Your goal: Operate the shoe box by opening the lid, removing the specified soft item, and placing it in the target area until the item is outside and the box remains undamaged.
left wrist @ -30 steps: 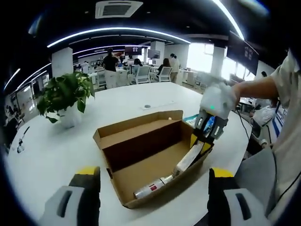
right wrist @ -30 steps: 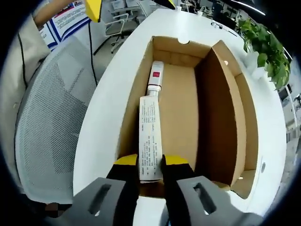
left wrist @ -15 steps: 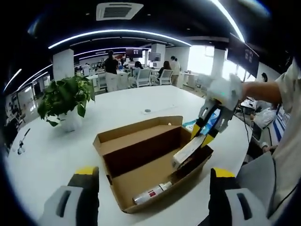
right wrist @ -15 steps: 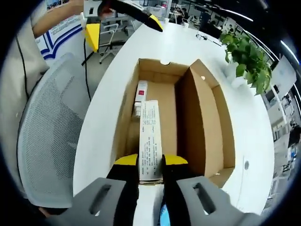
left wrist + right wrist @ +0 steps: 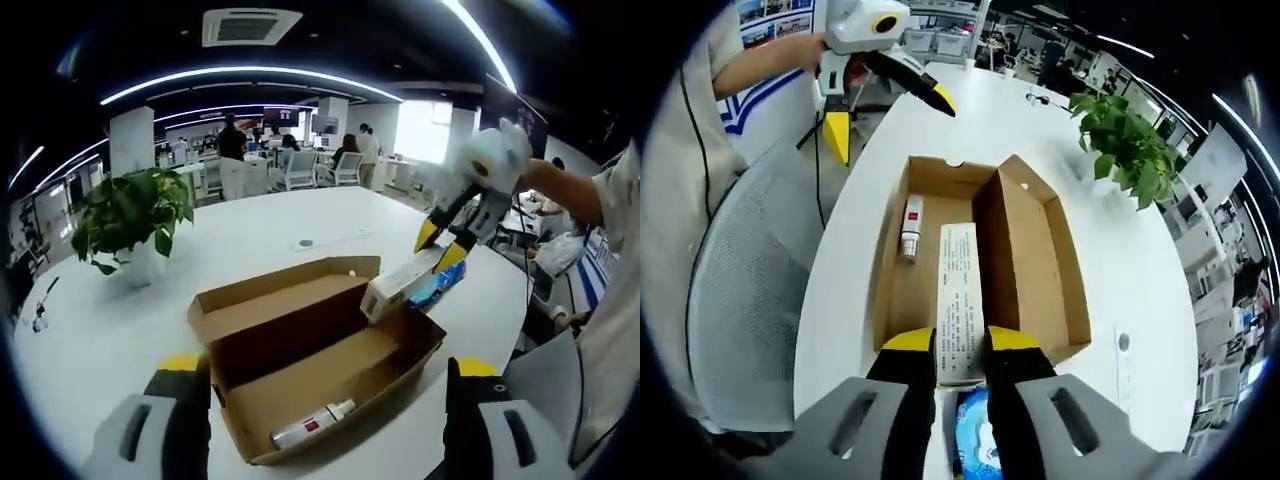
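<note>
Brown cardboard shoe box (image 5: 1035,270), white carton (image 5: 960,300) with dark print, white-and-red tube (image 5: 310,425), white surface (image 5: 90,340), yellow-tipped grey tool (image 5: 960,350)

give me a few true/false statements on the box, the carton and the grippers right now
1. The right gripper is shut on the white carton. True.
2. The shoe box has its lid closed. False: the lid stands open.
3. A small tube lies inside the box. True.
4. The left gripper holds the tube. False: its jaws are open and hold nothing.
5. A potted plant stands on the table. True.
</note>
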A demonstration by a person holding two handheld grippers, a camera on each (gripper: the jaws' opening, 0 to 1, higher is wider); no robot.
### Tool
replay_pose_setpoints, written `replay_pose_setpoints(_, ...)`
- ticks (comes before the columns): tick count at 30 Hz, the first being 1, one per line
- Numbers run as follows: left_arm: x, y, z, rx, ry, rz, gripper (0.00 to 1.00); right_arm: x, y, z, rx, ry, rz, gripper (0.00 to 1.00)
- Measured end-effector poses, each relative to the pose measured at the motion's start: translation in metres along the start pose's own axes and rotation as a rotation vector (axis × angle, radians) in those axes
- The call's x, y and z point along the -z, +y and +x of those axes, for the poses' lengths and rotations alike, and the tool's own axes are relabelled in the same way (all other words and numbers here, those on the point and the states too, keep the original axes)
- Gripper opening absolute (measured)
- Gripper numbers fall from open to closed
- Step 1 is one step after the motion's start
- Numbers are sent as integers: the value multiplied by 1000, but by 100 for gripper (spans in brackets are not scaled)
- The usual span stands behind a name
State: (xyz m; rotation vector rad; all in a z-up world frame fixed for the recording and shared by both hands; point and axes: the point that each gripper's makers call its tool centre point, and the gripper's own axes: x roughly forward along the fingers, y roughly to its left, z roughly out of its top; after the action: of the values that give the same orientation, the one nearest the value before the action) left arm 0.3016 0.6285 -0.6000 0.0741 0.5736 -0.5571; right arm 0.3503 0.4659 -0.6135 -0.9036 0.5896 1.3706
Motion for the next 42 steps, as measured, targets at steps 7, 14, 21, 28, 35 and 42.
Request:
replay_pose_setpoints(7,-2,-4,2,12,7,14,100,3,-13,-22,28,-58,72,15)
replay_pose_setpoints(14,-4,-6,1,14,3,19,100,9,-23,-44,43,-100,113,15)
replay_pose_setpoints(21,-2,-6,2,12,10,15,100,30,-35,-64,73,-88,115,15)
replay_pose_setpoints(28,0,-8,4,20,26,20,100,54,-47,-80,95,-71,119,15)
replay_pose_setpoints(35,-1,-10,5,26,36,37,100,78,-58,-93,113,-53,115,15)
replay_pose_setpoints(42,0,-9,6,28,50,45,100,100,-67,-99,120,-37,125,15)
